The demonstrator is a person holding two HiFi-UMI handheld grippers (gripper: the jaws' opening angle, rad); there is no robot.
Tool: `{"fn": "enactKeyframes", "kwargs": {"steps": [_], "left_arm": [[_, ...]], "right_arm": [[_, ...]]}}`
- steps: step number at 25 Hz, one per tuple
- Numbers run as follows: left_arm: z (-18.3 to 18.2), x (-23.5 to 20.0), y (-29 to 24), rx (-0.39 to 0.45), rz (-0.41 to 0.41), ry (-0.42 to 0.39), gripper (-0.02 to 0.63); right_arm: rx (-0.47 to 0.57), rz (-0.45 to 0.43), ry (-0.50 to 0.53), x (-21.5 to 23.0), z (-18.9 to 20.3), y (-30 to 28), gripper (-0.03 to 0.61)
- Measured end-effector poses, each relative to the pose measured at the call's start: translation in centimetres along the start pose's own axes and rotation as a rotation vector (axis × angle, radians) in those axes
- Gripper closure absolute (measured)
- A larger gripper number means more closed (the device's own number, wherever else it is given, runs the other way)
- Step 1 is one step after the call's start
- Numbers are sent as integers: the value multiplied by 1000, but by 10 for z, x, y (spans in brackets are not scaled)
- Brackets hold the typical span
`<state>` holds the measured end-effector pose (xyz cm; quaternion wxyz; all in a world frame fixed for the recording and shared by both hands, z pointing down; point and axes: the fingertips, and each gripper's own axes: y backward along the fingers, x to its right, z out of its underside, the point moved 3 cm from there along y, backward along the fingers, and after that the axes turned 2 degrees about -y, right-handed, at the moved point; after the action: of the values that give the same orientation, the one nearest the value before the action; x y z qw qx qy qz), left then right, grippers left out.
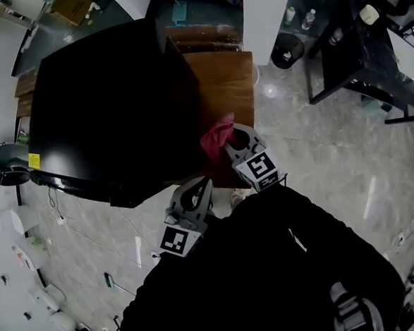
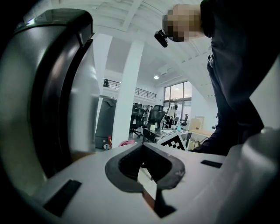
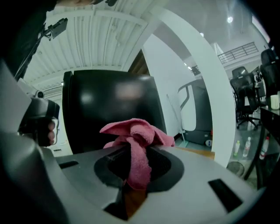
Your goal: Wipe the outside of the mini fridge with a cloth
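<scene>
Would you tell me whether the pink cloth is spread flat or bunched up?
Bunched up: the pink cloth sits crumpled in folds, pinched in the right gripper.

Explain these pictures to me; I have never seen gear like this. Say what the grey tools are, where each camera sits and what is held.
A person holds two hand-worked grippers: grey tongs, each with a marker cube. The top-down picture comes from a camera on the person's head. The other two cameras ride on the grippers and look along their jaws. A black mini fridge stands on a wooden table. The right gripper is shut on a pink cloth at the fridge's side. The left gripper is shut and empty.
</scene>
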<state>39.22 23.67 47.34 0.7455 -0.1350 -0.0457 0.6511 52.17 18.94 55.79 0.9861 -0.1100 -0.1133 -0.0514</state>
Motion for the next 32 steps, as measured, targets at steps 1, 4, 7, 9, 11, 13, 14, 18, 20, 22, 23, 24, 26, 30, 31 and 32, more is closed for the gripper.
{"fn": "enactKeyframes", "kwargs": {"steps": [1,4,7,9,11,13,14,18,20,22,23,24,26,30,31,32], "left_arm": [[9,1,0,-14,3,1,607],[38,-2,1,-75,-12,13,607],[63,-8,5,-118,-29,29,607],[73,-11,7,-128,-33,41,607],[76,-15,10,-128,-37,45,607],[78,-18,14,-131,-39,44,607],[79,-19,15,-137,-42,45,607],[83,-24,13,-157,-42,53,607],[82,-26,10,-154,-42,59,607],[79,-29,6,-148,-41,70,607],[79,-30,3,-147,-37,71,607],[78,-31,0,-144,-34,68,607],[76,-33,-9,-128,-27,49,607],[75,-38,-29,-110,-42,52,607],[74,-40,-34,-111,-51,61,607],[74,-41,-39,-112,-61,69,607]], "right_arm": [[-34,-9,-15,-6,17,3,503],[-96,-50,-46,-31,56,3,503],[-127,-88,-78,-54,82,-9,503],[-144,-111,-88,-67,95,-20,503],[-162,-134,-106,-79,104,-33,503],[-177,-152,-128,-87,110,-44,503],[-183,-159,-133,-89,111,-50,503],[-191,-153,-139,-87,112,-66,503],[-195,-132,-147,-79,112,-72,503],[-199,-105,-140,-70,110,-79,505],[-198,-93,-130,-65,108,-83,505],[-196,-84,-122,-59,106,-87,505],[-192,-68,-114,-46,103,-95,505],[-183,-41,-110,-19,97,-112,505],[-182,-40,-107,-13,95,-117,505],[-183,-39,-101,-6,93,-121,505]]}}
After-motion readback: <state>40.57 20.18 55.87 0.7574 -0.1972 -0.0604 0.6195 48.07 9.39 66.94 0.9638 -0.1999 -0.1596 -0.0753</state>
